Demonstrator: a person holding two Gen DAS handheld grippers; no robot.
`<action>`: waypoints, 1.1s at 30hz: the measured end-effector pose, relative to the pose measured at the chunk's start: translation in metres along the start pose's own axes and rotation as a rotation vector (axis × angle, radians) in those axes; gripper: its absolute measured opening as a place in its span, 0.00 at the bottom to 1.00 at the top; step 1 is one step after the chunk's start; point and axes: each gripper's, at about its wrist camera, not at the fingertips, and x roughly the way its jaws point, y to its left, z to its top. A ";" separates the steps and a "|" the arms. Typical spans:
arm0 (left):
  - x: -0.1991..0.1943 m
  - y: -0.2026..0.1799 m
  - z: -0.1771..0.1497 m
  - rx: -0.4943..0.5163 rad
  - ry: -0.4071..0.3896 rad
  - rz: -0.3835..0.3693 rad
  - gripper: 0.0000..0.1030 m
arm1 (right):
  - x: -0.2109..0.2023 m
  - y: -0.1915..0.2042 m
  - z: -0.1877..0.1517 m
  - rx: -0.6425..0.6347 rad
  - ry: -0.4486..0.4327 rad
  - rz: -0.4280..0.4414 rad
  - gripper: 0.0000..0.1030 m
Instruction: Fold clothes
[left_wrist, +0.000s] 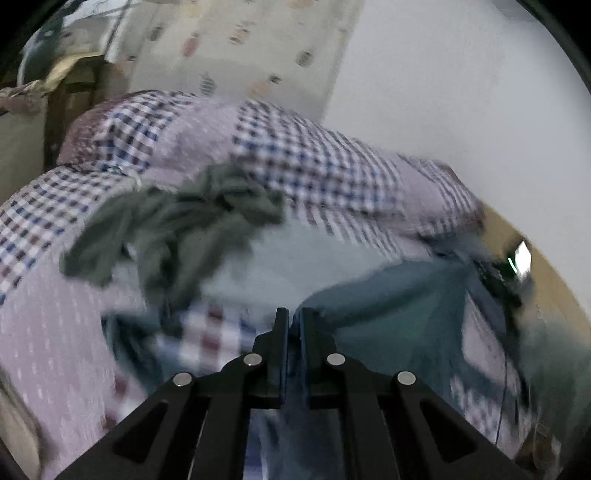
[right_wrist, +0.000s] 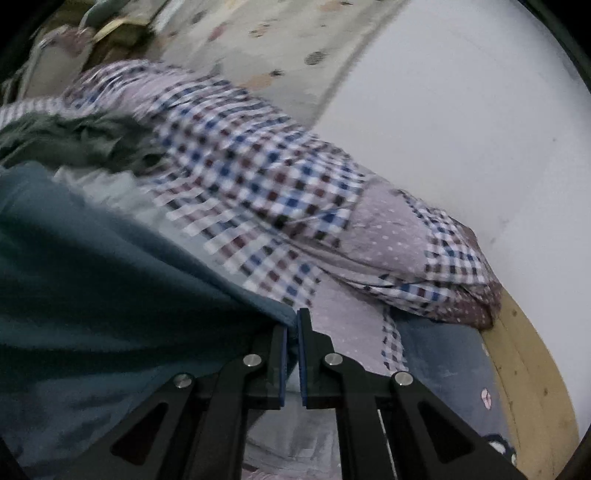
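Right wrist view shows the right gripper (right_wrist: 292, 325) clamped nearly closed on the edge of a teal garment (right_wrist: 92, 266), which spreads toward nine o'clock over the checked bedding (right_wrist: 240, 177). The left gripper (left_wrist: 293, 321) likewise pinches teal cloth. It looks light, limp and unbreakable; edges and corners seem the best holds.

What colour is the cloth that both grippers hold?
Dark teal blue, plain, without pattern. The cloth shows best in the right wrist view.
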 end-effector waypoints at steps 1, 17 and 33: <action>0.010 0.007 0.018 -0.007 -0.009 0.017 0.04 | 0.000 -0.004 0.003 0.014 -0.003 -0.002 0.03; 0.190 0.044 0.186 -0.060 -0.080 0.374 0.03 | 0.093 0.008 0.054 0.073 0.109 0.007 0.03; 0.253 0.066 0.133 0.013 0.061 0.408 0.11 | 0.193 0.020 -0.015 0.184 0.507 -0.013 0.62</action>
